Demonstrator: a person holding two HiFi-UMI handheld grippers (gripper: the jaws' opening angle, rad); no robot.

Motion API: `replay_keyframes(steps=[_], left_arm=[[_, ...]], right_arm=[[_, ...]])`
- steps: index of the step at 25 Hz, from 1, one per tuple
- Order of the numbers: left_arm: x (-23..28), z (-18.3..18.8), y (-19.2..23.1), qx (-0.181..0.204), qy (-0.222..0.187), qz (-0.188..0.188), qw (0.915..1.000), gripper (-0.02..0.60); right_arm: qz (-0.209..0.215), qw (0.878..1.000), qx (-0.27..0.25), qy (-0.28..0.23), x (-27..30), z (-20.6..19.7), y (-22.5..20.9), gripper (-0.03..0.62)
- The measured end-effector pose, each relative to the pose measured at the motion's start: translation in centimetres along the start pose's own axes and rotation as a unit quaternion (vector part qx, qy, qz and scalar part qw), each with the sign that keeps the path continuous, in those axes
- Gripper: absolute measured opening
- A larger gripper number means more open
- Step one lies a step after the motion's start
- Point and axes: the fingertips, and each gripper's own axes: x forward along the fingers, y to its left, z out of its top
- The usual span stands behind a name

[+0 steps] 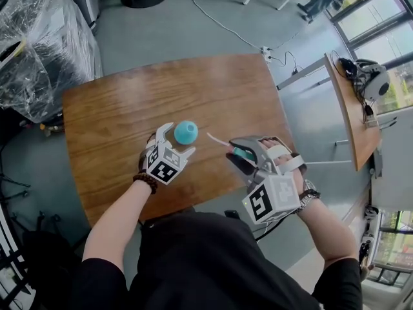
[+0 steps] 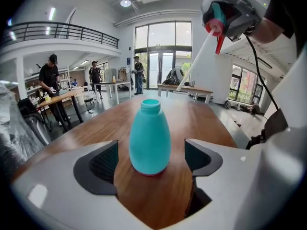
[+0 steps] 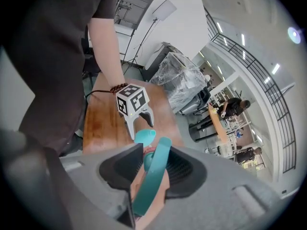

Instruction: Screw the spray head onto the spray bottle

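A teal spray bottle (image 1: 186, 132) stands upright with its neck bare on the wooden table (image 1: 213, 82). My left gripper (image 1: 177, 141) is open around it. In the left gripper view the bottle (image 2: 149, 138) stands between the two pads with a gap on each side. My right gripper (image 1: 244, 155) hovers to the right of the bottle, shut on the teal and pink spray head (image 3: 151, 176). The head's thin dip tube (image 1: 216, 139) points toward the bottle. In the left gripper view the spray head (image 2: 218, 23) hangs above and to the right of the bottle's mouth.
A plastic-wrapped bundle (image 1: 39, 44) sits beyond the table's left end. A narrow side table (image 1: 352, 108) with a headset on it stands to the right. A cable (image 1: 226, 24) runs over the floor behind. People work at far tables (image 2: 50, 75).
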Motion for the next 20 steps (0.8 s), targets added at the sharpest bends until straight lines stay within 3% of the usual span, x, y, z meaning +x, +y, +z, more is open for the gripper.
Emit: replay_keyframes(steps=[5, 17, 20], left_arm=[[2.0, -1.0, 0.2, 0.013, 0.010, 0.001, 0.9999, 0.457], [4.8, -3.0, 0.4, -0.002, 0.030, -0.013, 0.9995, 0.460], [5.0, -3.0, 0.3, -0.003, 0.035, -0.016, 0.9993, 0.433]], right_arm=[[0.007, 1.000, 0.000, -0.003, -0.4, 1.0, -0.4, 0.127], [0.013, 1.000, -0.001, 0.001, -0.7, 1.4, -0.6, 0.127], [0.014, 1.000, 0.003, 0.002, -0.8, 1.4, -0.7, 0.127]])
